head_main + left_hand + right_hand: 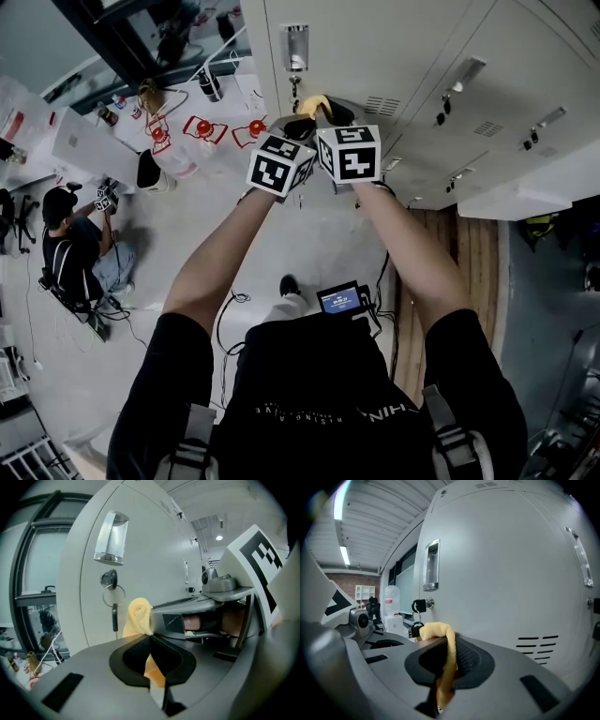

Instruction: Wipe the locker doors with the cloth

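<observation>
**A:** Head view is showing both arms reaching up at the pale grey metal locker door (375,56), marker cubes riding side by side. Who's carrying the cloth?

**B:** Both. The left tongs (151,641) are clamping down on one part of the yellow terry cloth (139,615), and the right tongs (446,660) are pinching another part of it. No gap is showing in either pair. The cloth is bunching into a roll above the tips, right in front of the door.

**A:** Why the double grip?

**B:** My read is that it's keeping the wad from flopping, so a firm pad is facing the panel. With one pinch the loose end would be dragging.

**A:** Is it touching the door?

**B:** Can't tell. It's sitting very close to the panel, but no view is showing the contact line.

**A:** Where is it on the door?

**B:** It's hanging below the chrome recessed handle (111,538), just beside the dark key dangling from the round lock (114,616).

**A:** Risk?

**B:** I'm expecting the cloth to snag on that key ring if the stroke is heading that way. The wipe looks barely started to me.
</observation>
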The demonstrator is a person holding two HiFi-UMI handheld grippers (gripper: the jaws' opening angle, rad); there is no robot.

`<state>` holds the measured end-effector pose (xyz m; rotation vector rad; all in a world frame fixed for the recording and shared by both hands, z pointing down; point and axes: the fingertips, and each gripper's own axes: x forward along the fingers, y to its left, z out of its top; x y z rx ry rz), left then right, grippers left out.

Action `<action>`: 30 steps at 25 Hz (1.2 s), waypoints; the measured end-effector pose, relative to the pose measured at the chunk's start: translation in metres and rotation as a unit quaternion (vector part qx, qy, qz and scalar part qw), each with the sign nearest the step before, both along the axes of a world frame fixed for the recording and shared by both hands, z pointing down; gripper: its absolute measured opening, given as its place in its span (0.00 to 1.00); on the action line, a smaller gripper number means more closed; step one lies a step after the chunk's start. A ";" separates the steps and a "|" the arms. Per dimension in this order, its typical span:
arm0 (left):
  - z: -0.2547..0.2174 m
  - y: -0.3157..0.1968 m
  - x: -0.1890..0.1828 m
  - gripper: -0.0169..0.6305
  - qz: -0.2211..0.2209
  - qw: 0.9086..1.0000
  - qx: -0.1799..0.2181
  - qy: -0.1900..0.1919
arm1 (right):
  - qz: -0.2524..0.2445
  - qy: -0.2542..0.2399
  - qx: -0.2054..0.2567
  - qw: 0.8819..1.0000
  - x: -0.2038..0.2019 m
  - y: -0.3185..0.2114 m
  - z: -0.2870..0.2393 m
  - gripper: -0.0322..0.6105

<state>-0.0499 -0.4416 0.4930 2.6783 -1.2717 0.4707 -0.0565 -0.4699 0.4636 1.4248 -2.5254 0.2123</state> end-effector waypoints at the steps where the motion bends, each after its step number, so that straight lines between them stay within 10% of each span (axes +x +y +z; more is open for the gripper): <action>1: 0.000 0.000 0.005 0.06 0.003 1.000 0.000 0.000 | 0.003 0.000 0.000 1.000 0.005 0.000 0.000 0.13; 30: 0.003 -0.005 0.158 0.06 0.110 0.994 -0.006 -0.014 | 0.105 -0.003 -0.006 0.994 0.164 -0.006 0.003 0.13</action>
